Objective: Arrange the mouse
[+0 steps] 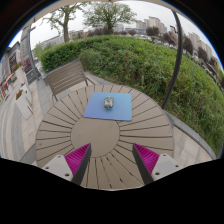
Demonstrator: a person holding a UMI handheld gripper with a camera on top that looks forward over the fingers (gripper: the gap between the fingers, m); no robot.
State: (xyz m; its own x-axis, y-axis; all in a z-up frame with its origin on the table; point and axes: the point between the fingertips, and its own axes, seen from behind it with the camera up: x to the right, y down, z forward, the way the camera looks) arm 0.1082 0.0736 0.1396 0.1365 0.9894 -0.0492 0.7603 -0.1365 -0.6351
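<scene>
The mouse [108, 102] sits on a blue mat [108, 107] near the middle of the round slatted surface [60, 125], straight ahead of and well beyond the open, empty jaws, roughly centred on the gap between the pads [77, 157].

A small, rounded grey computer mouse [108, 102] is seen lying flat near the far middle of a rectangular light-blue mouse mat [107, 112]. The mat is laid flat on a round slatted wooden table [60, 135], well beyond the fingers.
</scene>
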